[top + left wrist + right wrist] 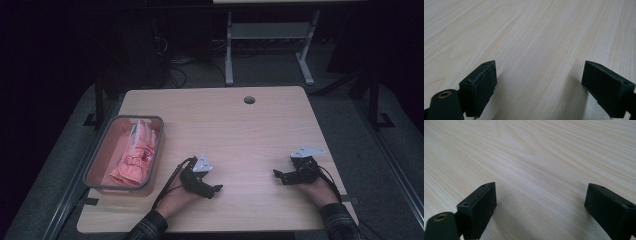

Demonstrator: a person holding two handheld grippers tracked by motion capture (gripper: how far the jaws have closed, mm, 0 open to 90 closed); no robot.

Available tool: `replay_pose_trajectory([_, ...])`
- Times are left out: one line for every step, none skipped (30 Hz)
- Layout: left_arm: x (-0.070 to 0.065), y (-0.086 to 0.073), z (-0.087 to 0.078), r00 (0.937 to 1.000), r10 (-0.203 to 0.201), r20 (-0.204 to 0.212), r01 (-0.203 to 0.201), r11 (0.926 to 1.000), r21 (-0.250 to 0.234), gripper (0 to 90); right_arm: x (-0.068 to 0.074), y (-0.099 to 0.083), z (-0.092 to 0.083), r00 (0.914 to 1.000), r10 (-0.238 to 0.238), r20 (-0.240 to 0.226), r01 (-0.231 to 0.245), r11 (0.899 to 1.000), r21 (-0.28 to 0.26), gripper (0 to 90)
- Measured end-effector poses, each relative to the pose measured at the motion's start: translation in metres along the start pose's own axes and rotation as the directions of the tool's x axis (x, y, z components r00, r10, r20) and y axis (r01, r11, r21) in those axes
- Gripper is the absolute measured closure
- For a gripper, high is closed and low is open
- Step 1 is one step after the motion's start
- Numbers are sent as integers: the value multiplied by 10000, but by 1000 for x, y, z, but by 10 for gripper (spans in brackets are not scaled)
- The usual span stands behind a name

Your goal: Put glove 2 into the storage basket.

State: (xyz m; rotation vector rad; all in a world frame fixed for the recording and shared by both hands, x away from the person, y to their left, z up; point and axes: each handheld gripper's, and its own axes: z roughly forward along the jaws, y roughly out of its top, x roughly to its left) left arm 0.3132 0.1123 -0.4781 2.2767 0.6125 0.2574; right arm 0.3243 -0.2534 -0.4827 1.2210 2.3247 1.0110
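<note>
A pale wood-grain rectangular table (240, 130) filled the middle of the high view, its far edge carrying a small round cable hole (249, 99) at about 12 o'clock from the table's centre. Dark floor surrounded all four edges, and a grey metal frame (270, 35) stood well beyond the far edge.

At roughly 9 o'clock from the centre, hard against the left edge, sat a grey-rimmed rectangular plastic bin (92, 162) with pink walls. Inside lay a crumpled pink fabric glove (136, 152) (partly under a clear wrapper), its long axis running from 6 towards 12 o'clock, parallel to the bin's long sides; which end held the fingers could not be told for certain.

The wide stretch of tabletop between the bin and the right edge was open wood.

The left gripper (209, 189) rested near the front edge at about 7 o'clock, held in the person's left hand (175, 197), its tips pointing towards 3 o'clock. In the left gripper view (537, 82) the jaws stood wide apart with bare wood between them, holding nothing.

The right gripper (280, 176) lay at about 5 o'clock, near the right edge, held in the right hand (317, 187), tips pointing towards 9 o'clock. Its own view (540, 205) showed the jaws equally spread, empty, over the grain. The two grippers faced each other, well apart.
</note>
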Motion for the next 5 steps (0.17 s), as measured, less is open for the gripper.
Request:
replay_pose_trajectory([0,0,0,10000,3,1,-3,10000,-3,122,0,0,0,10000,0,1,0,10000,-4,102])
replay_pose_trajectory([0,0,0,10000,3,0,-3,10000,-2,122,0,0,0,10000,-1,-1,1,10000,1,102])
replay_pose_trajectory([0,0,0,10000,2,0,-2,10000,0,122,0,0,0,10000,1,1,-1,10000,-5,102])
replay_pose_trajectory([0,0,0,10000,0,-1,0,10000,-2,122,0,0,0,10000,3,0,-3,10000,1,102])
replay_pose_trajectory([0,0,0,10000,-2,-3,2,10000,-1,122,0,0,0,10000,3,2,-3,10000,-3,102])
